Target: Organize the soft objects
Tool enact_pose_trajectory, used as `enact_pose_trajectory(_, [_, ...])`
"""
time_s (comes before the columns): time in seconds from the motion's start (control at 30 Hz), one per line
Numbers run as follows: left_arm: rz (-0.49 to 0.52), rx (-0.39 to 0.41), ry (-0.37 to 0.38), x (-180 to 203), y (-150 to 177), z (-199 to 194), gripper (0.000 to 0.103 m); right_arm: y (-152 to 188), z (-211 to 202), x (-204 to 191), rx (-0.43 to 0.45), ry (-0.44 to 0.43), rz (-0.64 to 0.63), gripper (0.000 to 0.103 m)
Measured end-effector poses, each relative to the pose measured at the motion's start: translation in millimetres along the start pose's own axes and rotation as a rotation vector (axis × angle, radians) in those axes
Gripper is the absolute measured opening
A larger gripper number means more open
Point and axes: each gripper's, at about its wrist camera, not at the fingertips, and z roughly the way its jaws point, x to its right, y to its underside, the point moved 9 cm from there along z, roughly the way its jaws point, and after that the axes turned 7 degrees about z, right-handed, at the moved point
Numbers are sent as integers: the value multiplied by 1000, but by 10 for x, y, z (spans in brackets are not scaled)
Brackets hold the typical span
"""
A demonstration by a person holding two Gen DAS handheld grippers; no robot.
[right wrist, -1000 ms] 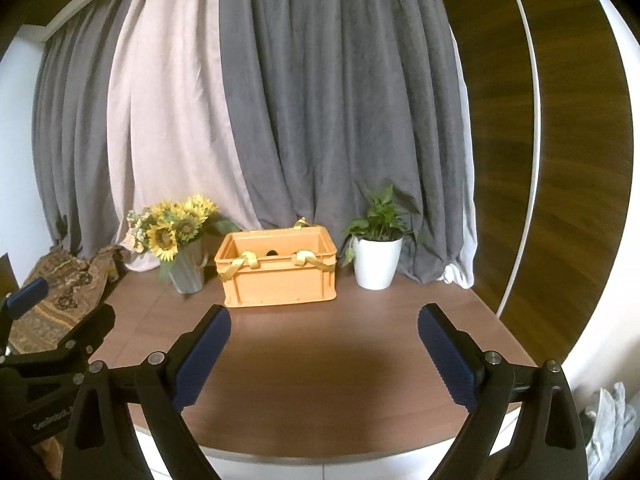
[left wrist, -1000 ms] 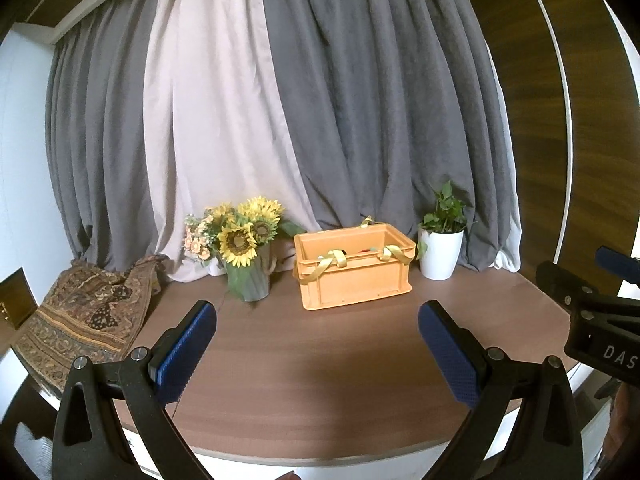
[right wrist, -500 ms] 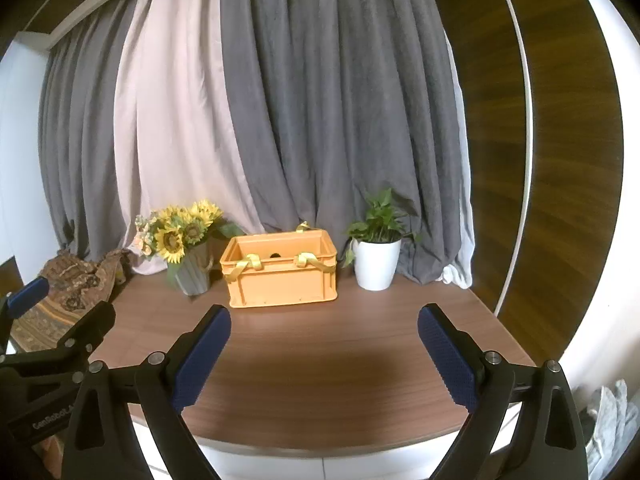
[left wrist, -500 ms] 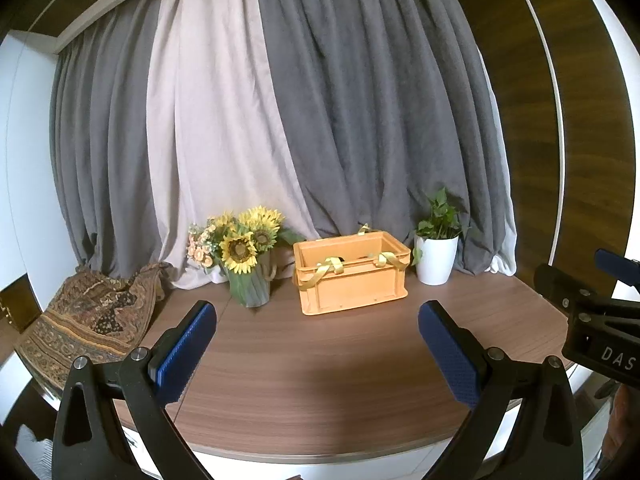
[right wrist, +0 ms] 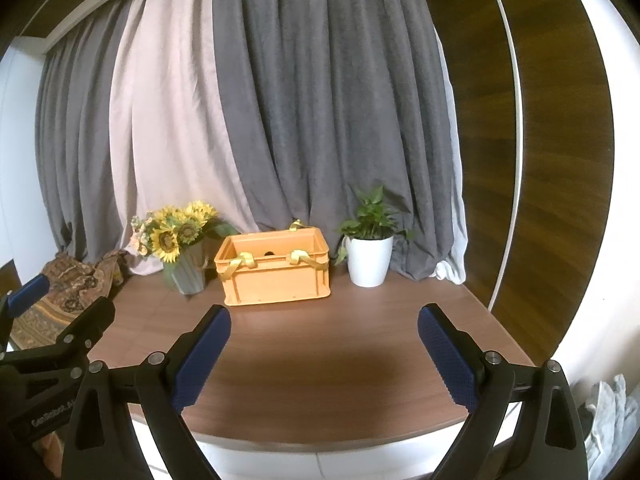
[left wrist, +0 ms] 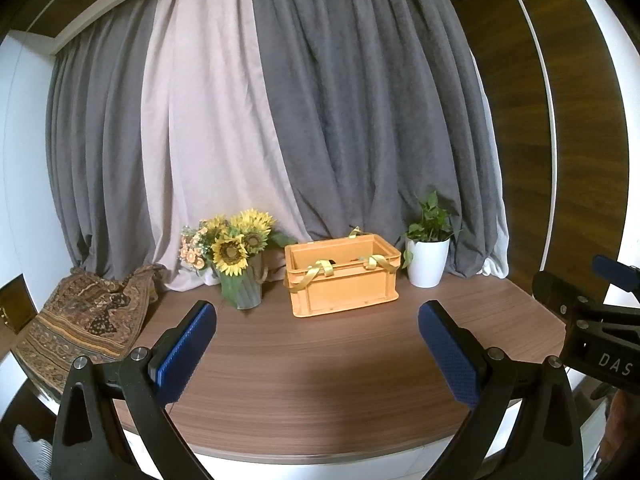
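Left hand-held gripper (left wrist: 316,344) spread wide, nothing between blue pads, hovering over near edge of tabletop (left wrist: 320,368). Right hand-held gripper (right wrist: 324,348) likewise wide apart, holding nothing, just right of left one. Orange crate (left wrist: 342,276) at far middle of tabletop, yellow straps (left wrist: 316,272) draped over front rim; contents not visible. Sunflower vase (left wrist: 240,256) just left of crate, white potted plant (left wrist: 428,252) right of it. Patterned cloth (left wrist: 84,320) bunched at far left edge.

The light is soft and even. A dark shadow lies on the table (right wrist: 340,380) near the front. Straight lines bend strongly at the edges, corners are black, and focus stays sharp.
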Motion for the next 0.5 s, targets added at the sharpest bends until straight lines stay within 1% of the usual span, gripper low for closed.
enact_pose_trajectory(0.5, [7,2,12,36,-26,-12,103,9,-24,87,-1,12,5,96])
